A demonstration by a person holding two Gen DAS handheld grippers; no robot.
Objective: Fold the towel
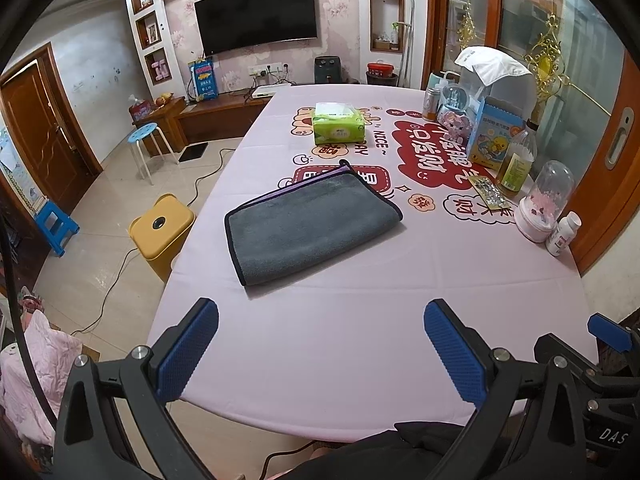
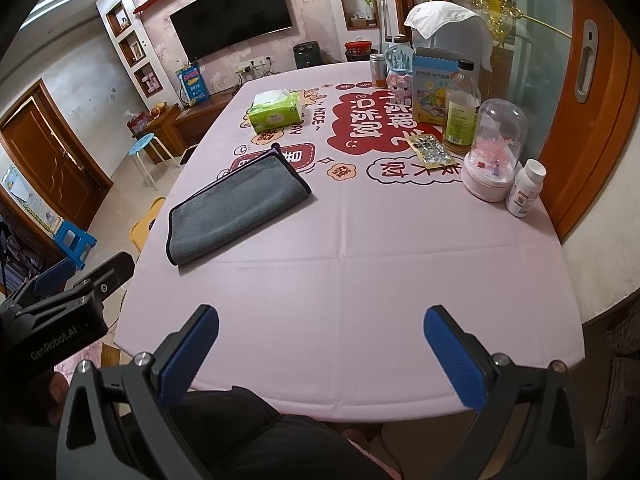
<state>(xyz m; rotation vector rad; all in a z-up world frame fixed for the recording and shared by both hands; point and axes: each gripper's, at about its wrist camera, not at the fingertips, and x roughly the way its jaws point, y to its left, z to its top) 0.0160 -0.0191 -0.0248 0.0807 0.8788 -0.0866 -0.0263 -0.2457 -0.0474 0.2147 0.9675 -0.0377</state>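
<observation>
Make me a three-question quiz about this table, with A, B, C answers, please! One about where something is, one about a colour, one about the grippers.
1. Where is the tissue pack?
A. beyond the towel
B. on the towel
C. on the floor

2. What colour is the towel's top side?
A. yellow
B. grey
C. red

3. How are the two grippers?
A. both open, holding nothing
B. both shut on the towel
C. one holding a bottle

Answers: 1 A, it sits farther up the table. 2 B, grey with dark edging. 3 A, the left gripper and right gripper have spread fingers over bare cloth.
</observation>
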